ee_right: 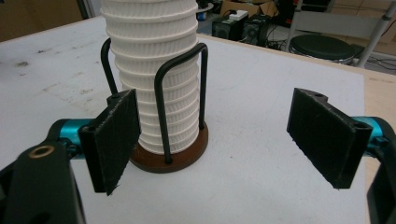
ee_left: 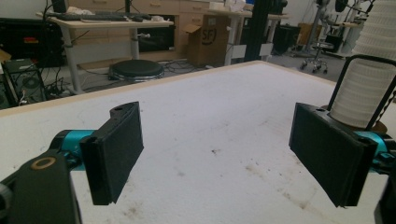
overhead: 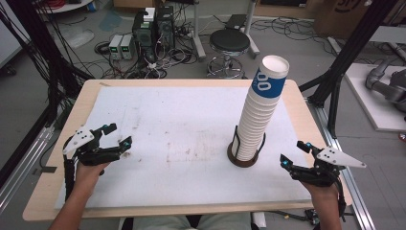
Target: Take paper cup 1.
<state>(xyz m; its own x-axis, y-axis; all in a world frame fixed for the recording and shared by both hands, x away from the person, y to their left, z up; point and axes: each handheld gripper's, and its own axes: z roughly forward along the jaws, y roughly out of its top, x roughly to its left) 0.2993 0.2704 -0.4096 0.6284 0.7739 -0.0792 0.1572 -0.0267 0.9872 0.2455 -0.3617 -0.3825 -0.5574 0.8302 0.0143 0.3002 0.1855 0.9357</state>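
We are just at the start. Our left gripper (overhead: 117, 135) sits low near the left edge of the table (overhead: 57, 143), over the white mat (overhead: 167, 120). Its two black jaws are wide apart and there is nothing between them. In the left gripper view we see only the bare mat between the pads (ee_left: 119, 149).

Our right gripper (overhead: 294, 155) sits near the right edge of the table. Its jaws are wide apart too, and they hold nothing. In the right gripper view the pads (ee_right: 114, 140) point at the cup stack (ee_right: 154, 74), but they do not touch it.

The cup stack (overhead: 261, 110) is what we will work with, we think. It is a tall pile of white paper cups, and the top cup (overhead: 269, 76) has a blue band. The pile leans a little. It stands in a holder (overhead: 242, 158) with a round brown base and thin black wire loops, toward the right side of the mat, near our right gripper and well apart from our left one.

So nothing looks done yet. No cup lies loose on the mat. We guess what is left is everything: reach to the stack, close on a cup, lift it off, and set it down.
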